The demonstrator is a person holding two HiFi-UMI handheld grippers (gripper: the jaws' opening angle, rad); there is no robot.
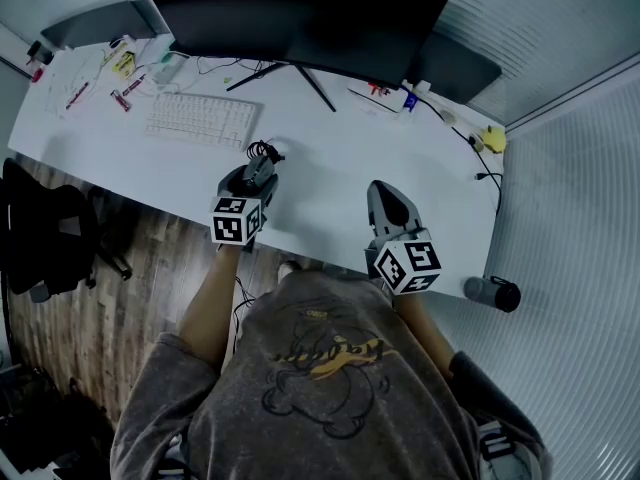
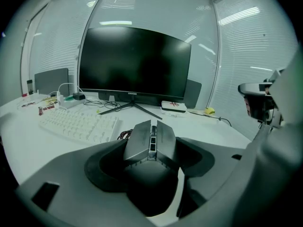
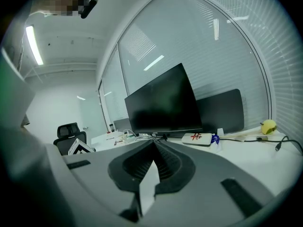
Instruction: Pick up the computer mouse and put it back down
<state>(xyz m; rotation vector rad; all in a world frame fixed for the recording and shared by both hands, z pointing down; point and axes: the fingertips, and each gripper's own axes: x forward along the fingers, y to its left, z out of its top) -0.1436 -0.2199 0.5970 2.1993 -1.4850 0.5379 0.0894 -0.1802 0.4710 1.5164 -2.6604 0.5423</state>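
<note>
Left gripper (image 1: 256,176) is clamped on the computer mouse (image 2: 150,145). Its own view shows the 2 jaws pressed against the mouse's dark sides, with the 2 grey buttons and the wheel pointing toward the monitor (image 2: 135,63). Whether the mouse rests on the white desk (image 1: 330,168) or hangs just clear of it cannot be told. In the head view the mouse sits near the desk's front edge, nearer the person than the white keyboard (image 1: 202,119) and to its right. A coiled cable (image 1: 264,151) lies just beyond the mouse. Right gripper (image 1: 388,198) is over the desk further right, well apart from the mouse, its jaws closed together with nothing between them. A small yellow object (image 1: 492,140) lies by the desk's right edge. A black office chair (image 1: 45,238) stands on the wooden floor (image 1: 130,288) at the left.
</note>
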